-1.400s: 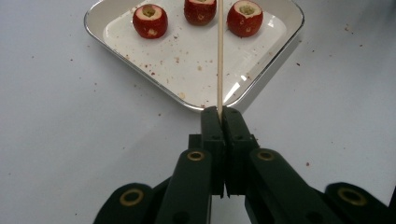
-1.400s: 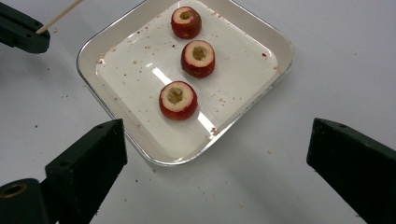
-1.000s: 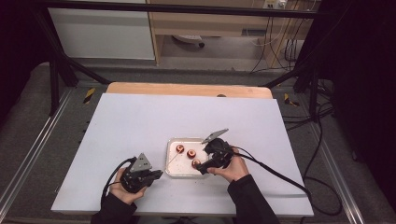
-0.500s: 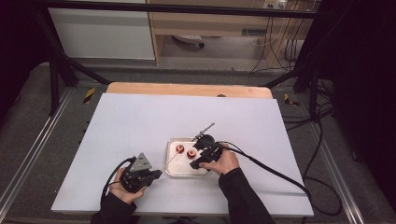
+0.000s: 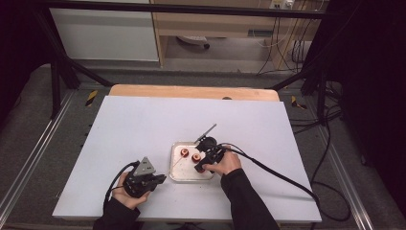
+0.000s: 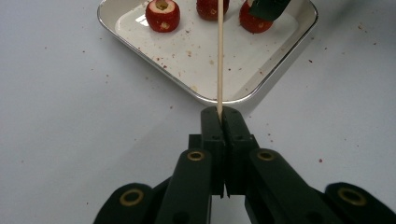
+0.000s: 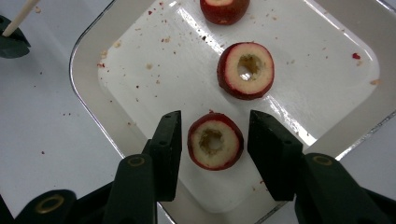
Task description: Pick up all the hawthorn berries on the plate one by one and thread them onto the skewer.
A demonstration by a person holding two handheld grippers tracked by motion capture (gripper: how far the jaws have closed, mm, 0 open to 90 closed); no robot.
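Observation:
A shallow metal tray holds three cored red fruits. My right gripper points down into the tray with its jaws on either side of the nearest fruit. Its jaws have just been closing, and a small gap still shows on each side of the fruit. A second fruit and a third lie farther off. My left gripper rests on the table in front of the tray, shut on a thin wooden skewer that reaches out over the tray. From above, the left gripper sits left of the tray and the right gripper over it.
The white table top carries red and tan crumbs around the tray. Cables trail from both grippers, the right one's looping off to the table's right edge. A wooden strip runs along the far edge.
The right gripper has moved left from the tray's right side to above the fruits and sunk a little, its jaws narrowing around one fruit. The left gripper has stayed put.

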